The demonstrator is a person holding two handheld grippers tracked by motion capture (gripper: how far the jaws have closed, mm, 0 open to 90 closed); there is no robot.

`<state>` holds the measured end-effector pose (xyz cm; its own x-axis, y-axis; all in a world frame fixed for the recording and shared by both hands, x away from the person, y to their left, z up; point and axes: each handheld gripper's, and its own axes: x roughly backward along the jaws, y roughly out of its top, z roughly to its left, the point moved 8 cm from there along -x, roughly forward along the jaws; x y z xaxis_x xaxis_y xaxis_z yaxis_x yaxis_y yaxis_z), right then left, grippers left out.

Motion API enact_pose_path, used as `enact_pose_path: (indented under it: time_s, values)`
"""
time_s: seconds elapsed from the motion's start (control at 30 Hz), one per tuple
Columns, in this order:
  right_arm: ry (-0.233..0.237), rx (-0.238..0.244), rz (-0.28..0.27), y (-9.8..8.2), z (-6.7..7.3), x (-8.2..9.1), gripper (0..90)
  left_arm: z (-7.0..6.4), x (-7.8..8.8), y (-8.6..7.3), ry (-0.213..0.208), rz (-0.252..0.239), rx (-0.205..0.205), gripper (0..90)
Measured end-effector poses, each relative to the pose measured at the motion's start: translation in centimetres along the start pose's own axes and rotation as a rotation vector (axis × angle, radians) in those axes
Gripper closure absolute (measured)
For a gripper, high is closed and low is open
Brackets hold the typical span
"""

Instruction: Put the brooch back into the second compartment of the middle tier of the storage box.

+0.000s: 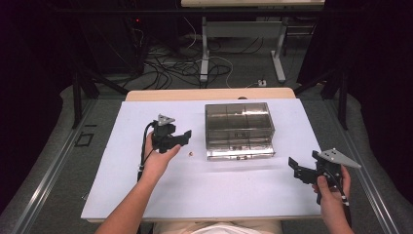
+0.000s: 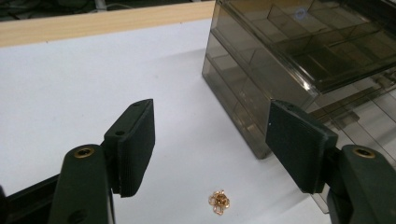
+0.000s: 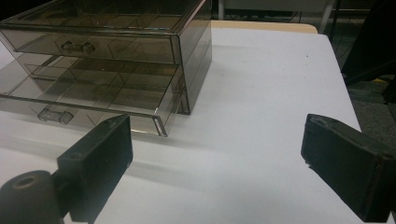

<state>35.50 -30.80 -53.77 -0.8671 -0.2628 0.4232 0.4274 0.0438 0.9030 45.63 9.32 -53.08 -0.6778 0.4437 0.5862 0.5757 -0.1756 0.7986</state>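
Gold trinket (image 2: pixel 219 202) on white table (image 1: pixel 146 195), left hand-held gripper (image 2: pixel 210 140) jaws apart above it, dark room

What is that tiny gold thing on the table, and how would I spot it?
Start at the smoky clear drawer box on the white table. Just off its front left corner, by the left gripper, lies a small gold flower-shaped trinket. It is the table's one loose, shiny item.

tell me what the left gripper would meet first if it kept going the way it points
Most likely the small gold trinket on the white table: it lies just ahead, between the open jaws of the left gripper. The smoky drawer box stands off to the side, though depth is unclear.
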Motion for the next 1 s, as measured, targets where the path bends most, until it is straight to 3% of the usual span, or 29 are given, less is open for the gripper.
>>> enact_pose_path:
  time_s: [0.37,1.0]
  values:
    - [0.009,-0.007,0.012,-0.1,0.2,0.0,9.0,-0.3,-1.1,-0.9,0.017,0.073,-0.026,41.1]
    - [0.008,0.001,0.023,-0.2,0.1,-0.1,9.7,-0.7,-2.9,-2.9,0.016,0.246,0.018,53.2]
